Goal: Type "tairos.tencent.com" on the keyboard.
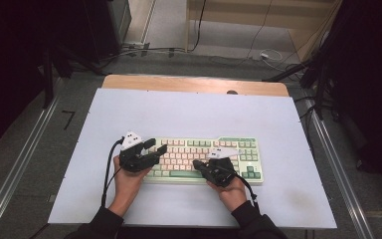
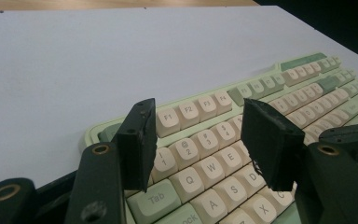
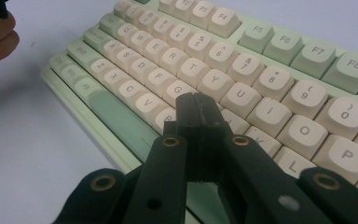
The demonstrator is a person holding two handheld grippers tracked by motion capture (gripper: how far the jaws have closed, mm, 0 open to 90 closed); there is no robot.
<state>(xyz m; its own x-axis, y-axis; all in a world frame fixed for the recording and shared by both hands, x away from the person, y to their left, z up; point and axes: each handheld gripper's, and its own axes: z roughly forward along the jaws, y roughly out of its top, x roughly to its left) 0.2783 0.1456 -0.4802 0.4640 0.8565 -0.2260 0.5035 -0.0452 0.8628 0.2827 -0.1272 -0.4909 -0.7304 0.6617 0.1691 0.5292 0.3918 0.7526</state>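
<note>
My left tongs (image 1: 155, 148) hang apart over the keyboard's (image 1: 238, 142) left end, gripping nothing; my right tongs (image 1: 197, 163), pressed together, point at the middle letter keys (image 3: 182, 88), seemingly poised to press one, which calls for a straight dip. The mint-and-cream keyboard lies mid-mat (image 1: 189, 109), square to me.

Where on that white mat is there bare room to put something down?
The widest free patch lies between the keyboard and the far wooden edge of the table. Bare strips also run along the white mat left and right of the keyboard. It is crowded at the near side, where the left gripper and right gripper work over the keys.
</note>
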